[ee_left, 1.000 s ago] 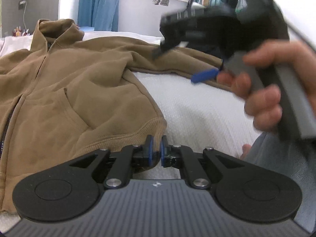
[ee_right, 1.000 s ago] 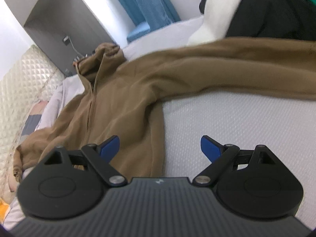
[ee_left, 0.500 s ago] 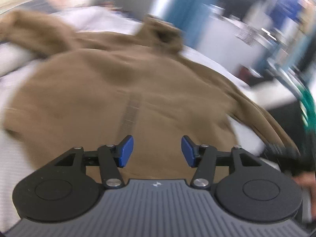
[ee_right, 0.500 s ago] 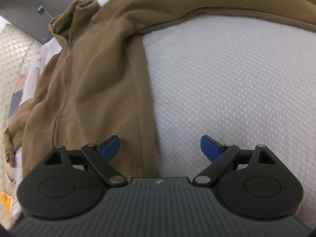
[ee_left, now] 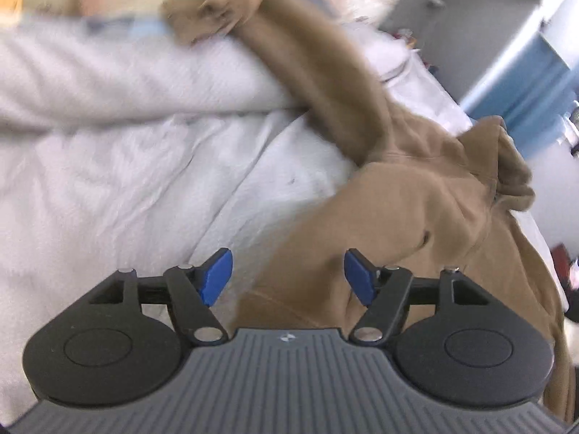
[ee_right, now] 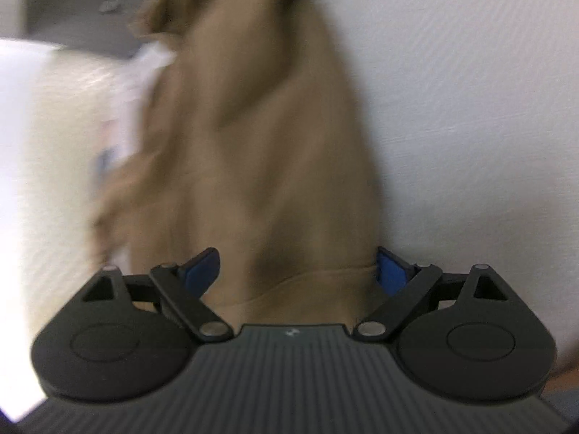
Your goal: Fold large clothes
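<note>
The brown hoodie is lying spread on the white bed, one sleeve stretched away toward the pillows — so I'd say folding has barely started, sleeves and body all left to do. My left tongs are opening over its edge, gripping nothing. My right tongs are wide and opening too, the hem between the pads — no squeeze yet
</note>
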Demonstrator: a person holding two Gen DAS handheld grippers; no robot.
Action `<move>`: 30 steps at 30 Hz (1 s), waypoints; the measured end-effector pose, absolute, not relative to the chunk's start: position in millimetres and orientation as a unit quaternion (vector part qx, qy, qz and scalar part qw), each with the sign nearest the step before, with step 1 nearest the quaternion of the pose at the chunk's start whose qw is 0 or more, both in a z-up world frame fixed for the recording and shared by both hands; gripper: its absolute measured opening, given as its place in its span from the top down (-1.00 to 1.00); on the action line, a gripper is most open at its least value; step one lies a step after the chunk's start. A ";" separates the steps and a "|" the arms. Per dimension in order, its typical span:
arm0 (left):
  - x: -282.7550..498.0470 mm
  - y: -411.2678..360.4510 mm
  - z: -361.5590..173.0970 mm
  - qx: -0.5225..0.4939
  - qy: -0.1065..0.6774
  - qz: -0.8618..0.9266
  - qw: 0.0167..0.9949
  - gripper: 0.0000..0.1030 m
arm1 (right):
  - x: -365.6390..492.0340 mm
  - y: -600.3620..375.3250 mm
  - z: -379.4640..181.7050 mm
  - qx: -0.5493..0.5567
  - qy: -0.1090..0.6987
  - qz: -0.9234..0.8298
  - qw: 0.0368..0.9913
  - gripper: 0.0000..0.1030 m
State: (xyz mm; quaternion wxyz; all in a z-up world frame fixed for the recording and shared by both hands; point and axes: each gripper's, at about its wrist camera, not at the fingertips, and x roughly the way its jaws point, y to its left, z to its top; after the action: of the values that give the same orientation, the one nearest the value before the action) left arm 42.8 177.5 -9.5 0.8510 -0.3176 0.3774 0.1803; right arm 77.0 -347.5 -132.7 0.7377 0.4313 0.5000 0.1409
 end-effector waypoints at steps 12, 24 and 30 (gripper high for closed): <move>64.2 179.4 -46.2 -0.327 0.418 0.154 0.833 -0.41 | 86.1 -321.0 -146.0 0.360 0.551 0.114 0.744 -0.27; 37.8 172.5 -19.1 -0.343 0.367 0.095 0.859 0.64 | 74.2 -318.8 -90.2 0.339 0.452 0.180 0.806 0.61; 12.6 173.3 16.2 -0.391 0.357 0.037 0.848 0.68 | 53.8 -345.8 -40.3 0.336 0.384 0.182 0.841 0.70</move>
State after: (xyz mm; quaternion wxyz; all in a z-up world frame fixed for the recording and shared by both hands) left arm 12.6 173.3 16.2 0.8476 -0.3911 0.3567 0.0368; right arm 53.8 -345.8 -40.3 0.8405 0.3359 0.3842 0.1818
